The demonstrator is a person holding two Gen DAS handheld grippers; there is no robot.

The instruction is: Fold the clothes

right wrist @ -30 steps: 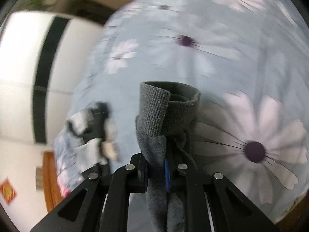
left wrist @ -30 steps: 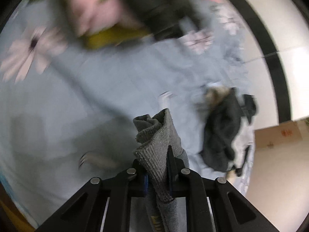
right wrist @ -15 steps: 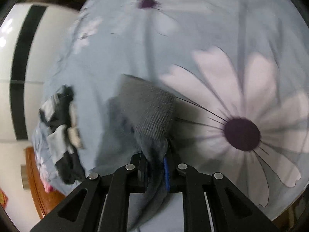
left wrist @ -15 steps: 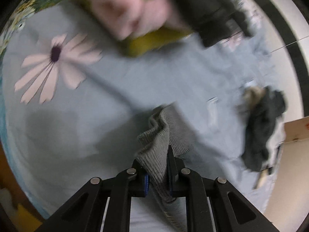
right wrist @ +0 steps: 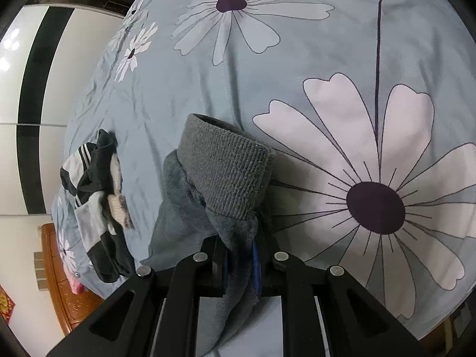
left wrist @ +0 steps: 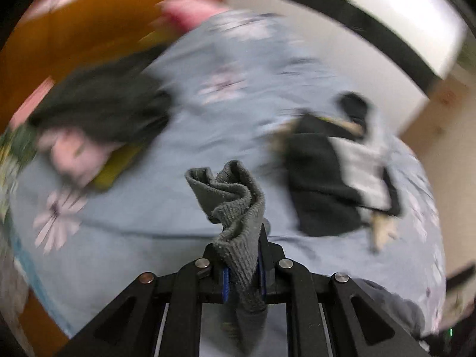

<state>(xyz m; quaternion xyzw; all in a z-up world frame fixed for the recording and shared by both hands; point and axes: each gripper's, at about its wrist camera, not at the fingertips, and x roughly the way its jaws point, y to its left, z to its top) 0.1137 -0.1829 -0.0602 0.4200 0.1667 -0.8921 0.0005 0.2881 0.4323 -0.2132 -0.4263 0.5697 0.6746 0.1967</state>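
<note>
Grey sock (right wrist: 226, 175) pinched, right gripper (right wrist: 241, 255)

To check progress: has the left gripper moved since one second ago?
Yes. The left gripper, shut on the grey sock, has swung toward the dark clothes pile, which now sits larger and nearer the centre of the left wrist view; the blur also shows motion.

Home bedroom: floral bedsheet (right wrist: 297, 95), wardrobe (right wrist: 17, 95).
</note>
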